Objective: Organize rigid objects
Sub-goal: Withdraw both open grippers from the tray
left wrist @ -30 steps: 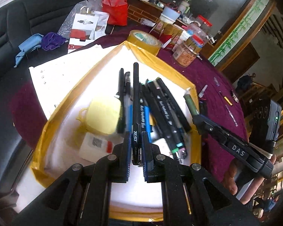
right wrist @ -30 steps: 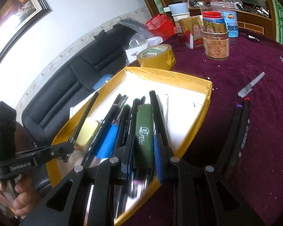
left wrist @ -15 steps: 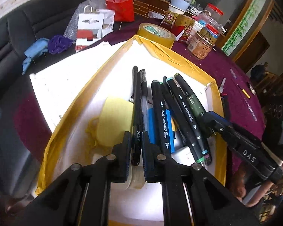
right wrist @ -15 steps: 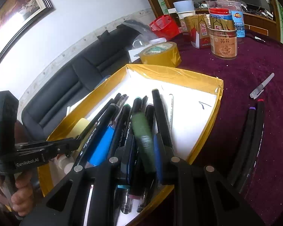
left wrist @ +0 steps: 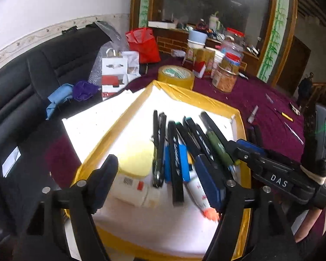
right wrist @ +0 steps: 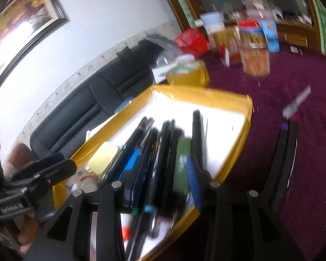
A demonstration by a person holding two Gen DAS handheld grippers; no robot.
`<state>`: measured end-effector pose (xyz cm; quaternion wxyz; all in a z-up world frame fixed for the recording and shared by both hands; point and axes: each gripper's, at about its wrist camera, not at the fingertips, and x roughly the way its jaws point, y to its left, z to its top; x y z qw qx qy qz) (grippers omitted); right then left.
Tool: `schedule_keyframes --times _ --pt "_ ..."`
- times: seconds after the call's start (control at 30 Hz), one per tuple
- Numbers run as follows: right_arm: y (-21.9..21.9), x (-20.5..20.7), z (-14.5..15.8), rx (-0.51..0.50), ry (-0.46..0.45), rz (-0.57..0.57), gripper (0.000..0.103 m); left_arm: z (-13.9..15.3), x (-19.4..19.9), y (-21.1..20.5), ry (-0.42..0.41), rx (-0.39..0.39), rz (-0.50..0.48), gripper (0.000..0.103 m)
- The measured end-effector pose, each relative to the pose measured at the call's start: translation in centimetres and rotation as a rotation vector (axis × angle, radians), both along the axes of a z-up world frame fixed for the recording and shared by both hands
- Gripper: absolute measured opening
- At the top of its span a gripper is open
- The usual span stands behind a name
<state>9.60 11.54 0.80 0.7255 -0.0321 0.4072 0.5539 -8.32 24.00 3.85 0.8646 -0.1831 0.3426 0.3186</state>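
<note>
Left claw (left wrist: 158,178) spread wide, grasping nothing, hovering over near end of yellow-rimmed tray (left wrist: 239,117). Right claw (right wrist: 163,187) also released, fingers apart, low over the pen pile (view blurred). Row of black marker pens (left wrist: 176,150) lying side by side inside tray, tips pointing away, between and just beyond left claw fingers (left wrist: 208,180); not gripped. Green marker (left wrist: 219,148) at right side of the row, just ahead of right claw as seen from left wrist view. In right wrist view green marker (right wrist: 181,163) lying between the claw fingers, close to the right finger, contact unclear. Blue pens (left wrist: 183,161) mixed in the row. Yellow pad (left wrist: 139,158) left of pens, white tube with orange cap (left wrist: 201,195) near left claw's right finger. Two dark markers (right wrist: 286,143) outside tray on maroon worktop (right wrist: 282,82), well apart from right claw. Tape roll (left wrist: 176,76) beyond tray's far corner.
</note>
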Motion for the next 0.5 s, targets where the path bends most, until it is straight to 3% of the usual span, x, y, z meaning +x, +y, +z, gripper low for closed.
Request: schedule_keyframes --times 0.13,0.23,0.5 --pt "-2.5 -2.1 0.4 -0.028 0.014 -0.015 0.037 0.0 0.0 -1.3 0.026 0.036 0.005 0.073" --pt "-4.2 -4.2 1.1 -0.040 -0.022 -0.023 0.046 0.2 0.1 -2.3 0.038 0.061 0.002 0.073" --pt "-5.8 -7.0 1.6 -0.059 -0.068 -0.042 0.047 0.6 -0.2 -4.5 0.050 0.140 -0.029 0.079"
